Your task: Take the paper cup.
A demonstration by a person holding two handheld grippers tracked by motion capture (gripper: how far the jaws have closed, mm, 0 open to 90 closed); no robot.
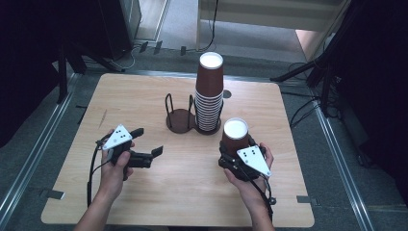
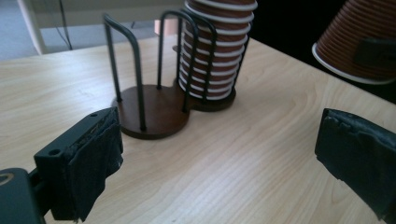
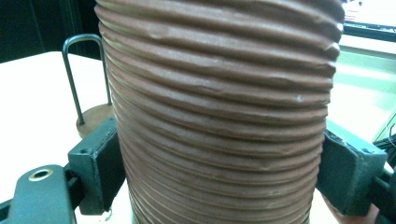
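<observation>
A brown ribbed paper cup [image 1: 235, 135] stands upside down, white bottom up, with my right gripper [image 1: 234, 155] shut on its lower wall. In the right gripper view the cup [image 3: 219, 112] sits between both pads [image 3: 100, 163]. A tall stack of the same cups [image 1: 209, 91] is in the right bay of a dark wire holder [image 1: 179, 120], whose left bay is bare. My left gripper [image 1: 147, 141] is open at the table's left, holding nothing. In the left gripper view its pads [image 2: 93, 158] stand wide apart, facing the holder [image 2: 154, 112] and the stack [image 2: 215, 51], with the held cup [image 2: 359, 42] at upper right.
The wooden table [image 1: 144, 192] has bare room in front of the holder and along its left side. Black stand legs [image 1: 308, 72] and cables lie on the floor behind and to the right. Metal rails [image 1: 29, 159] run beside the table.
</observation>
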